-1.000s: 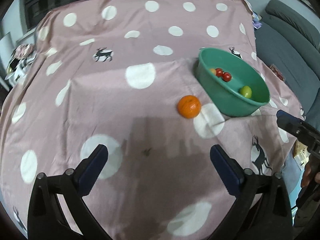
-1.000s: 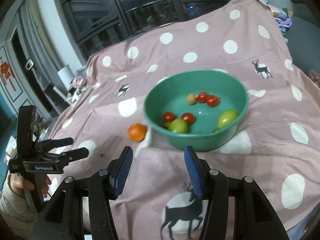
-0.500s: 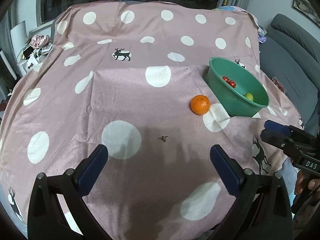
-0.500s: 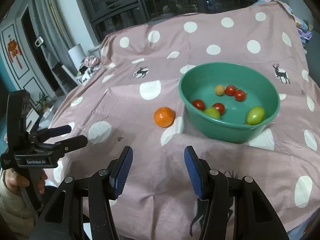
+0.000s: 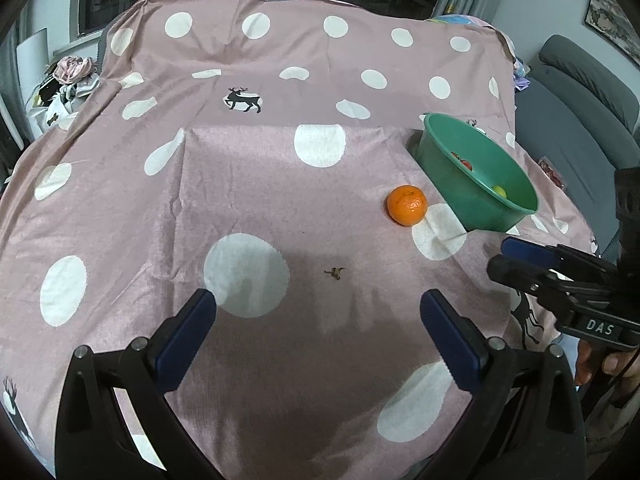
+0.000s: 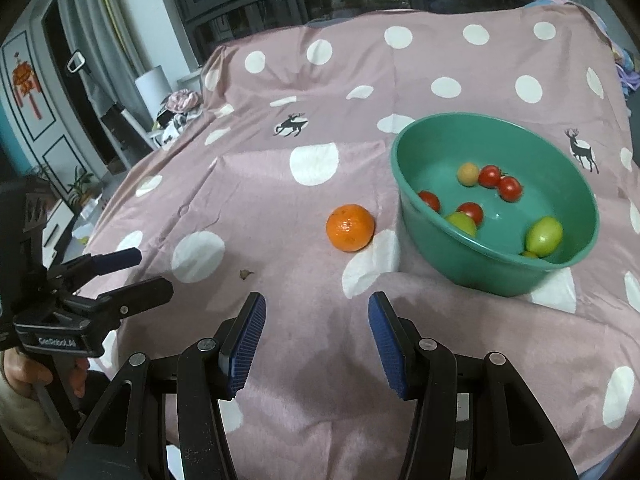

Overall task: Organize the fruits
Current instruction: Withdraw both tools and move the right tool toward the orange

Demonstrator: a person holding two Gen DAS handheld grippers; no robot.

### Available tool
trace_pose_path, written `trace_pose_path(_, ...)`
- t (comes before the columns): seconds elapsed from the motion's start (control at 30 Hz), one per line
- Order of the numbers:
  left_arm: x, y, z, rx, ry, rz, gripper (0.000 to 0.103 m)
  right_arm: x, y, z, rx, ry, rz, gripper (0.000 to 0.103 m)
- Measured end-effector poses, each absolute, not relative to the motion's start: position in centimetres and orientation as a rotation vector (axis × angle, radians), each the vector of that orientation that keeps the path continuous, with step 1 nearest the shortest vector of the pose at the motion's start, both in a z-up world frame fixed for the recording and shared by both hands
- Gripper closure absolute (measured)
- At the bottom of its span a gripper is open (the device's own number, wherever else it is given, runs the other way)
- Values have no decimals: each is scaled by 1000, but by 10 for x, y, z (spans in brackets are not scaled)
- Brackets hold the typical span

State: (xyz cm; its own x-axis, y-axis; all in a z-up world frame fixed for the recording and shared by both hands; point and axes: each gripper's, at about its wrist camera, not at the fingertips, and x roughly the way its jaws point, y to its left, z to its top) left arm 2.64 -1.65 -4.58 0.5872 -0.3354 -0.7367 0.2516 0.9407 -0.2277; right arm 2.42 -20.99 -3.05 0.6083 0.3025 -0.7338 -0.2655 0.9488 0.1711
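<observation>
Right tool [image 6: 316, 340]: nearest the lens, jaws spread part way with nothing between them, angled down at bare cloth short of the fruit.
Left tool [image 5: 318, 338]: jaws spread wide, empty, over the near edge of the counter [image 5: 120, 208]; in the right wrist view it sits low at the left with a hand [image 6: 24, 372] on its grip.
Change: both tools have drawn back toward the near edge over the last second; the cloth, orange and bowl sit further off and smaller in both views than before. Neither jaw gap has altered.
Scrap [image 5: 335, 273]: a small brown bit on the cloth, between the left tool and the fruit.
Orange [image 6: 350, 227]: alone on the pink spotted cloth, just beside the bowl's outer wall, apart from both tools.
Bowl [image 6: 400, 168]: green, upright, right of the orange; it holds four red tomatoes [image 6: 489, 176], two green fruits [image 6: 543, 235], one small pale orange fruit and a yellow sliver under the near rim.
Meaning for the task: judging from this, the orange is the one fruit left outside, and no pickup has begun; a tool must come forward again to take it.
</observation>
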Motion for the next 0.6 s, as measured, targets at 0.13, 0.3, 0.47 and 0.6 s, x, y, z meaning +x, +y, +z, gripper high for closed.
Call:
trace_pose_path(0.13,28,-18,-48,-97,873,-362,1,33,-207,-36,40,869,328,49)
trace_pose_path(0.3,33,-19,-50,-98,866,-380,1,44,-203,-39,25,873,323,49)
trace_pose_path(0.47,40,-20,-53,-94,875,-390,1,62,-197,-43,-6,877,332,49)
trace_pose_path(0.6,45,-20,-56,-93,884,-393,1,82,-190,-48,-27,893,313,49)
